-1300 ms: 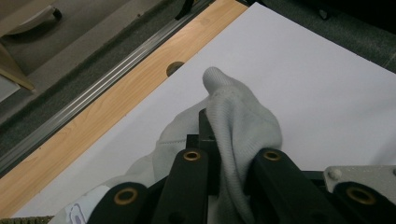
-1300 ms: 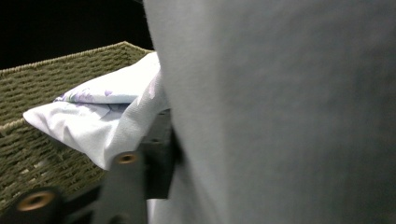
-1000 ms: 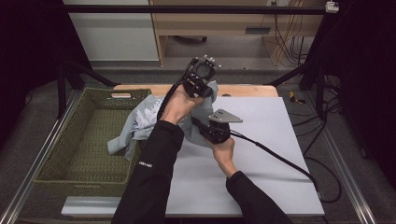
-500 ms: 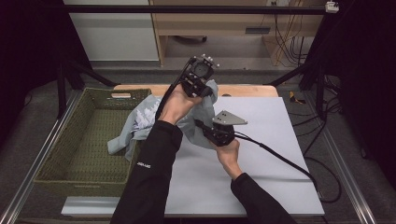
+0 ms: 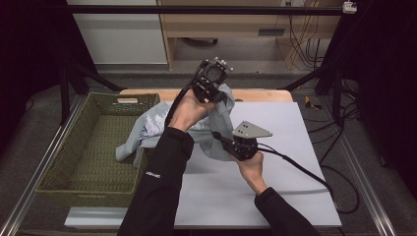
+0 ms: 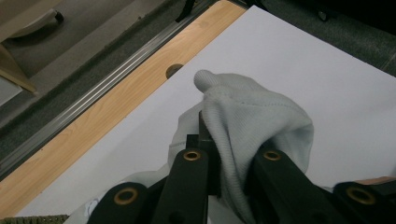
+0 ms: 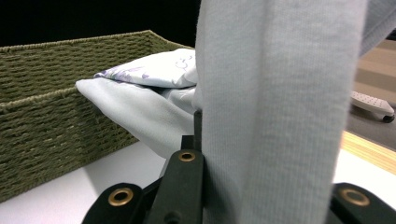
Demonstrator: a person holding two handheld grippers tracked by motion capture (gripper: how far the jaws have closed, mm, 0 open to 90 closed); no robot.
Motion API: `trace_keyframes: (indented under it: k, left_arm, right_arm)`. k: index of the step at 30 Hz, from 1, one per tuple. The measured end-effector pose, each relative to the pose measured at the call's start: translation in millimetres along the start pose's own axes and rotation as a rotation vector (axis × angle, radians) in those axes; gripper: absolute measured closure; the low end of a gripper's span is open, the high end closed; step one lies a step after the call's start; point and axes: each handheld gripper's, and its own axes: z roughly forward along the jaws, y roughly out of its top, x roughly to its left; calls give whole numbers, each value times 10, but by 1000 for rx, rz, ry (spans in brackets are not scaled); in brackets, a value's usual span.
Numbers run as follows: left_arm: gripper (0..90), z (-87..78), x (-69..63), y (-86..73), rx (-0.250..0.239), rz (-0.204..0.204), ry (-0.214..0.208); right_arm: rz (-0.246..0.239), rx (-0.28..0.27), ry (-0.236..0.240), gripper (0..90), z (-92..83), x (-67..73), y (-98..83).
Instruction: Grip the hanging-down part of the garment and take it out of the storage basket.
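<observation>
Pale grey garment at frame centre, draped from basket rim onto white table. Left gripper, raised at upper centre, jaws clamped on a cloth fold. Right gripper, lower and right of it, jaws pinching the hanging cloth edge.

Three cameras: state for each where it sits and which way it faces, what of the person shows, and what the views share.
High view: above the person's side, facing forward and down on the table; both forearms, left gripper, right gripper.
Left gripper view: on the left gripper, facing down at the table's wooden edge.
Right gripper view: on the right gripper, facing the basket.
Shared: the pale garment.
</observation>
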Motion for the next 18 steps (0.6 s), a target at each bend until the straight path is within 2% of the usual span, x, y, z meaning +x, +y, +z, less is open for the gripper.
trace_keyframes:
  k: [8, 14, 18]
  left_arm:
    - [854, -1, -7, -5, 12, 1, 8]
    - [854, 32, -29, -8, 23, 4, -2]
    - [853, 55, -60, -7, 26, 10, -18]
  right_arm:
    - [8, 1, -14, 871, -269, -109, 29]
    - [-37, 5, -31, 870, -465, -138, 73]
    - [-44, 3, -52, 870, -621, -201, 105]
